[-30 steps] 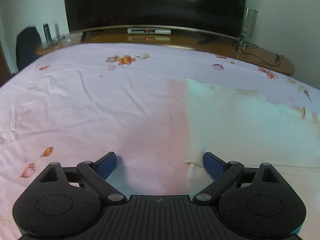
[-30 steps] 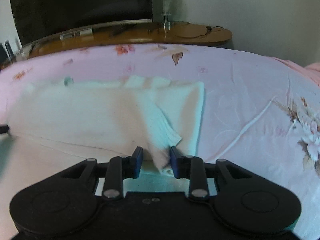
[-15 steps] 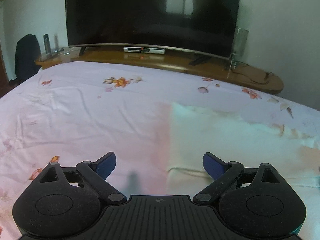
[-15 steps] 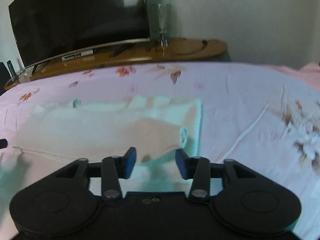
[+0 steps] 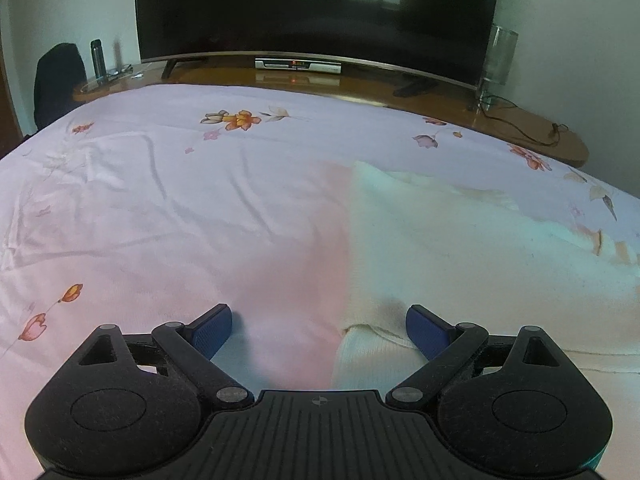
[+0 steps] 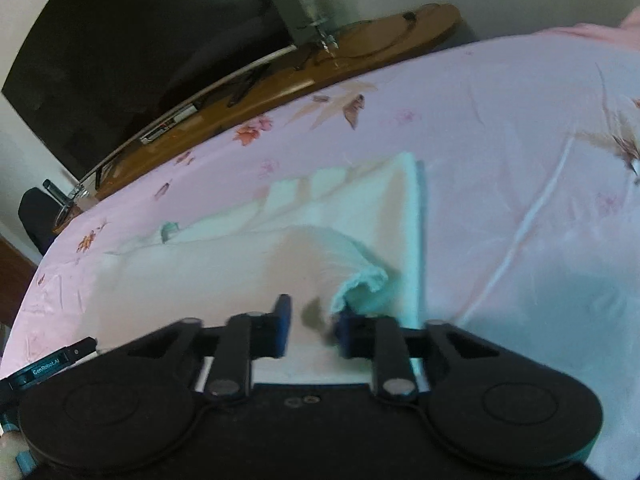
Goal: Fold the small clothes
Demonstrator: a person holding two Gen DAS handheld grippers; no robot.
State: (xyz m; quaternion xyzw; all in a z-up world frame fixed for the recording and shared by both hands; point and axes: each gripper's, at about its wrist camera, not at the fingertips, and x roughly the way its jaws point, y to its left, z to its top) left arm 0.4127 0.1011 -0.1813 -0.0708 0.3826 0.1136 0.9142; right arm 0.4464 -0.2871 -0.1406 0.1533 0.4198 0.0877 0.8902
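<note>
While the white knit garment (image 5: 480,248) lay spread flat on the pink floral bedsheet (image 5: 160,200), the left gripper (image 5: 319,330) sat low over its left edge with its fingers spread wide and nothing clamped. One blue pad (image 5: 210,330) was over bare sheet and the other over the hem, so the edge ran right between them, probably lined up that way so it could bite that side once the fold came around.

Moving right, the garment's sleeve (image 6: 320,256) was draped back across the body, its ribbed cuff (image 6: 362,284) curled up just ahead of the right gripper (image 6: 314,326). Those jaws were closing, a narrow gap left between them; the frame was blurry there, and the cuff looked to be sitting against the right pad rather than pinched. My guess was it was going for the cuff to tidy the sleeve inward.

Behind the bed: a TV (image 5: 316,12) on a wooden stand (image 5: 440,96).
</note>
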